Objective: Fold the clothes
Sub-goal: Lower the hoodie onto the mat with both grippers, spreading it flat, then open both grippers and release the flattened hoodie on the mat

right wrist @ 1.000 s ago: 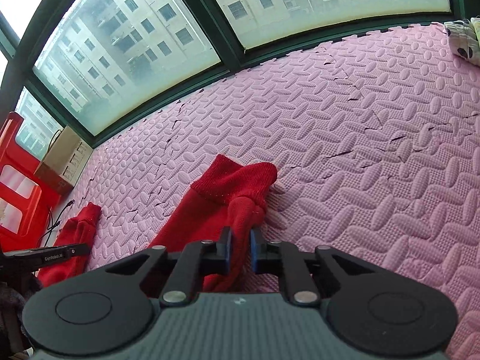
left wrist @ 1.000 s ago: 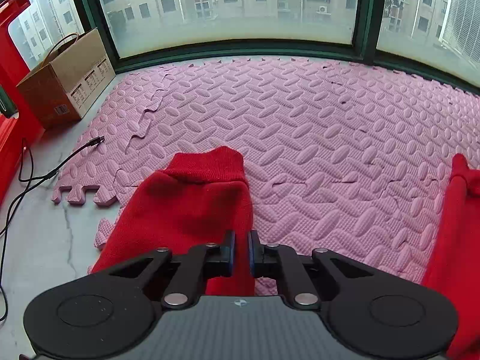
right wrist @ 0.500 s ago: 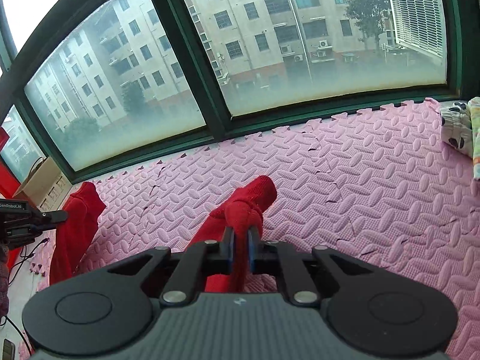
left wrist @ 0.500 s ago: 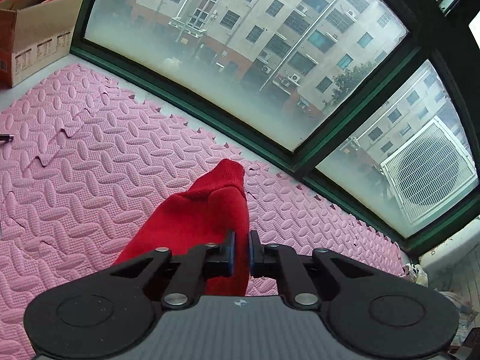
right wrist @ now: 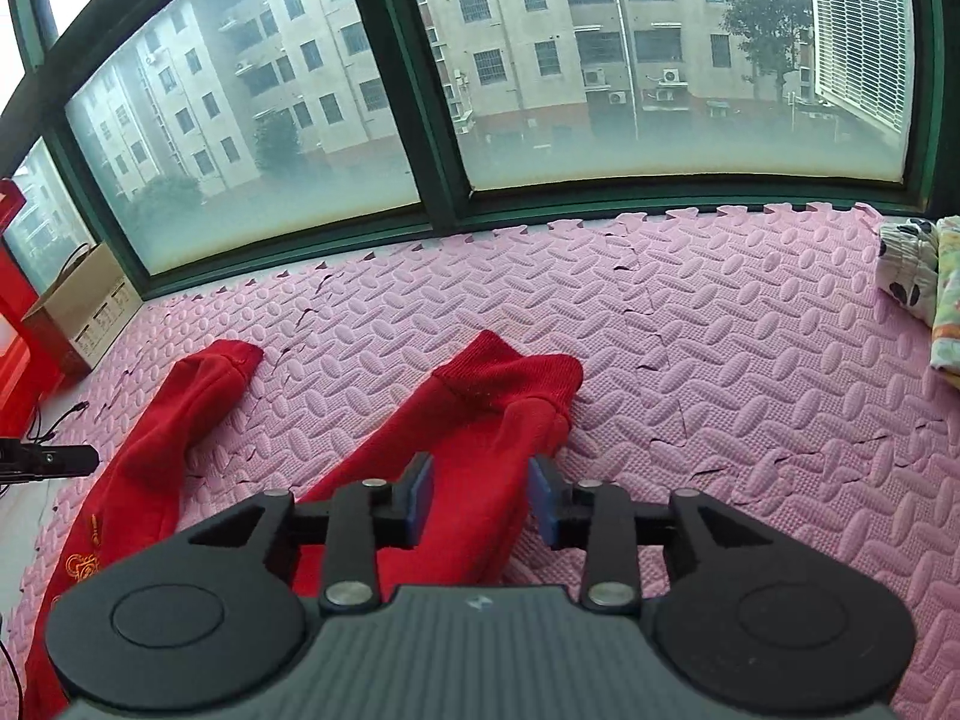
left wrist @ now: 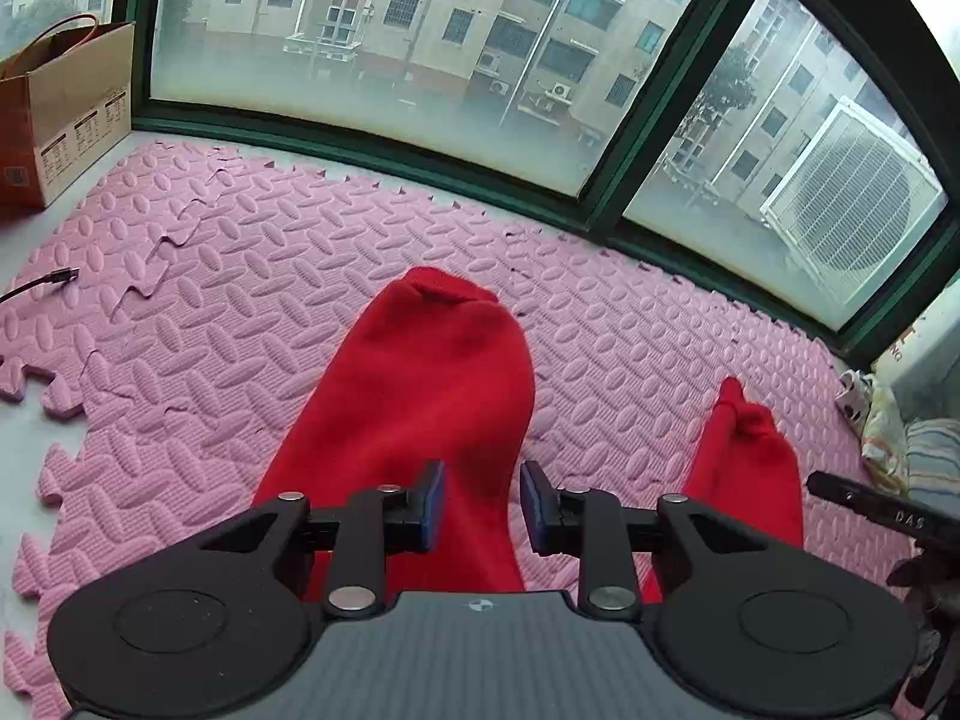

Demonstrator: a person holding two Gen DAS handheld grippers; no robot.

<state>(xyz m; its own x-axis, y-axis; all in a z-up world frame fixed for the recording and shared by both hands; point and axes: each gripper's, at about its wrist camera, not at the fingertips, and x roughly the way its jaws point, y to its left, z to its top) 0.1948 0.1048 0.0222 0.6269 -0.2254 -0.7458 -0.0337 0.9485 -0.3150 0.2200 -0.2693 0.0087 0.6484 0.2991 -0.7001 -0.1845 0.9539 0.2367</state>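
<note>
A red knit garment lies on the pink foam mat [left wrist: 240, 276]. In the left wrist view its left sleeve [left wrist: 420, 384] stretches away from my left gripper [left wrist: 480, 507], which is open with the cloth between and below its jaws. The other sleeve [left wrist: 744, 468] shows at the right. In the right wrist view the right sleeve [right wrist: 480, 420] lies under my open right gripper [right wrist: 480, 498], and the left sleeve [right wrist: 174, 420] lies at the left. Both cuffs point toward the window.
A cardboard box [left wrist: 60, 114] stands at the mat's far left by the window. A black cable [left wrist: 42, 282] lies on the bare floor at left. Patterned folded fabrics [right wrist: 924, 288] sit at the mat's right edge. Red furniture [right wrist: 24, 324] stands left.
Both grippers have opened and let go of the sleeves, which now lie on the mat. Both views have tilted back down toward the mat.
</note>
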